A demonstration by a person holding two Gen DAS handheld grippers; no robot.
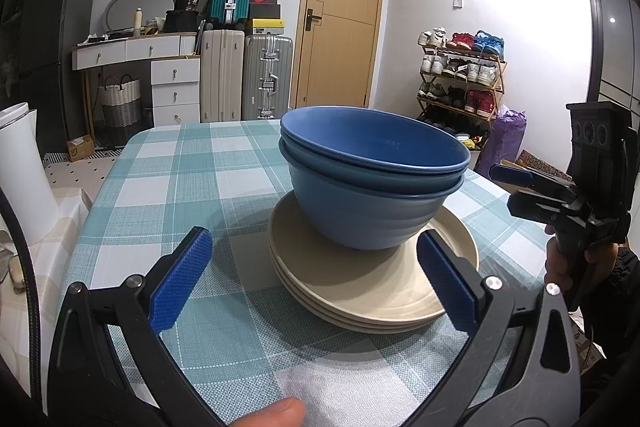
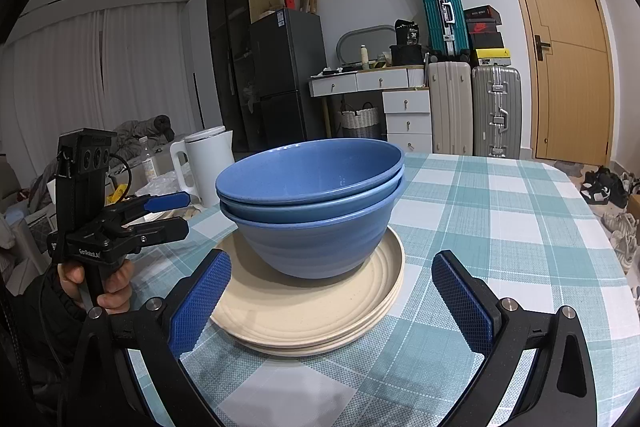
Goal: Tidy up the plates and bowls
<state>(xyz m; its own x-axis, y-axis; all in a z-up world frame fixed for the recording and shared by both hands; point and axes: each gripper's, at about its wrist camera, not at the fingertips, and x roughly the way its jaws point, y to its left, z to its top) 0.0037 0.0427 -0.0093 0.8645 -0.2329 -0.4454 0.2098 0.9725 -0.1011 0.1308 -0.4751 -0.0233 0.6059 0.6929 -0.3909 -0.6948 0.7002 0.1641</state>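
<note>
Bowls: blue, nested w/ rims nearly level, centre of both views; they sit on the plates, slightly off-centre, so the pile takes one footprint.
Plates: cream, stacked flat, lower centre of frame, on the checked tabletop. Widest items at the bottom, prob. for stability.
Left gripper: jaws spread wide, nothing held. In its own view the pads flank the plates low in frame, the right pad overlapping the plate rim; touching or not, can't tell.
Right gripper: jaws also wide apart, empty. Pads sit either side of the plates at the bottom of its own view; left pad overlaps the rim, contact unclear.
Facing: each gripper shows at the edge of the other's view, mid-right in the left view, mid-left in the right one, so they face the pile from opposite sides.
Hands: one grips the left gripper's handle, lower left of the right view.
Progress: stacking looks done; judged, both tools stand off since nothing needs holding.
Risk: bowls off-centre, a nudge could slide them.
Kettle: white, behind the pile, well apart.
</note>
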